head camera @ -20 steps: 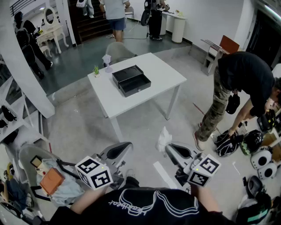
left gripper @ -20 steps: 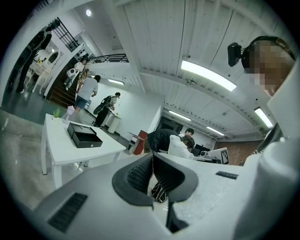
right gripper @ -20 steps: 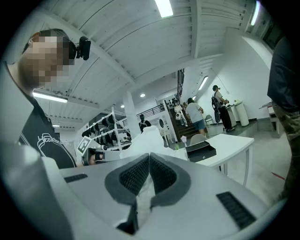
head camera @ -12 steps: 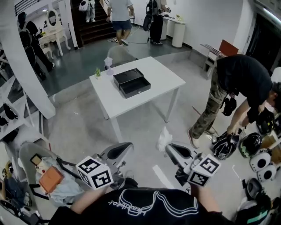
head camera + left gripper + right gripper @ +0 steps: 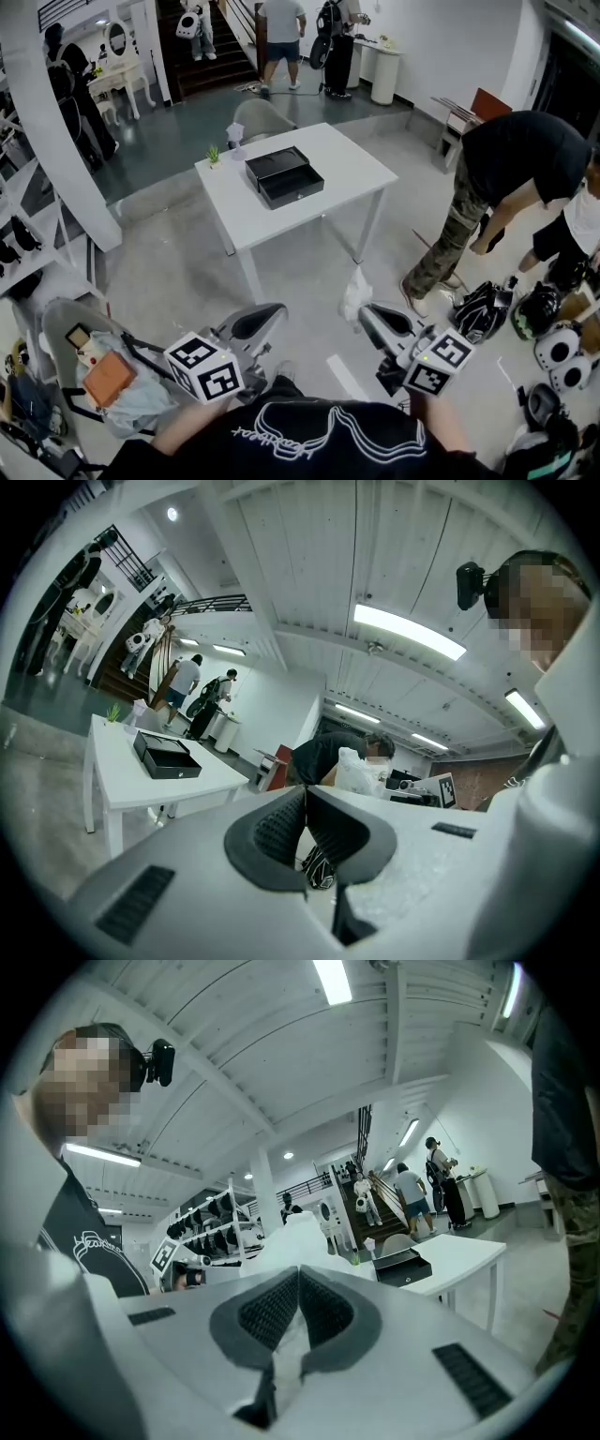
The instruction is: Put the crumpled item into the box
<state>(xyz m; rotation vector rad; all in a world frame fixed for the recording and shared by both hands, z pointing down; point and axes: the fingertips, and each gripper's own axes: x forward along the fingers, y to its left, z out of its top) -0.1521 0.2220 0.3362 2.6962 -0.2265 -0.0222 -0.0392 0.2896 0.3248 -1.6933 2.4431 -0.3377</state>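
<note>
Two closed grippers: left gripper (image 5: 269,317) empty, right gripper (image 5: 365,315) pinching crumpled paper (image 5: 354,289); hold firm until the jaws stand above the box (image 5: 284,175) far ahead.

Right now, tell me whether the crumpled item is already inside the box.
No, the crumpled item is clamped in the right gripper, well apart from the box on the table.

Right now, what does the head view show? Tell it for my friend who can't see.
The right gripper is shut on a white crumpled item, held up over the floor. The left gripper is shut and empty beside it. Farther off, a black box sits on a white table.
</note>
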